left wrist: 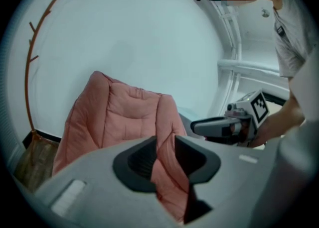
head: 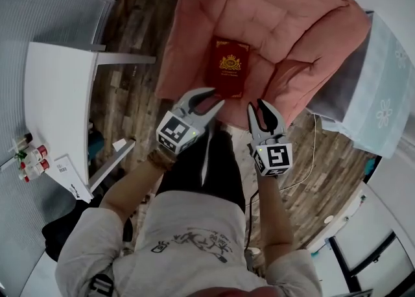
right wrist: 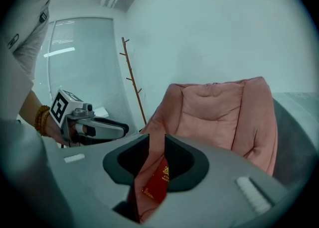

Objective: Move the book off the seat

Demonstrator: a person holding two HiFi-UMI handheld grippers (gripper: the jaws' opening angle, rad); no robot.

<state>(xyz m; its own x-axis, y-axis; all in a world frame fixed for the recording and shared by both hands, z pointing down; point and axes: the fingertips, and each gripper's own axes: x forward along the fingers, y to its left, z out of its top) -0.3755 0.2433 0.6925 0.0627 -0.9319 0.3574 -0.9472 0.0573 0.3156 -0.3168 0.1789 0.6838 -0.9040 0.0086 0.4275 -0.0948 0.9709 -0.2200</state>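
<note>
A dark red book with gold print lies flat on the seat of a pink padded armchair. Both grippers hover just short of the seat's front edge, pointing at the book. My left gripper is near the book's lower left corner, open, with nothing between its fingers. My right gripper is to the book's lower right, open a little and empty. In the right gripper view the book shows through the gap of the right gripper. The left gripper view shows only the chair's arm beyond the left gripper.
A white table stands at the left with small bottles on it. A pale blue patterned cloth lies against the chair's right side. A thin cable runs over the wooden floor. A bare coat stand rises by the wall.
</note>
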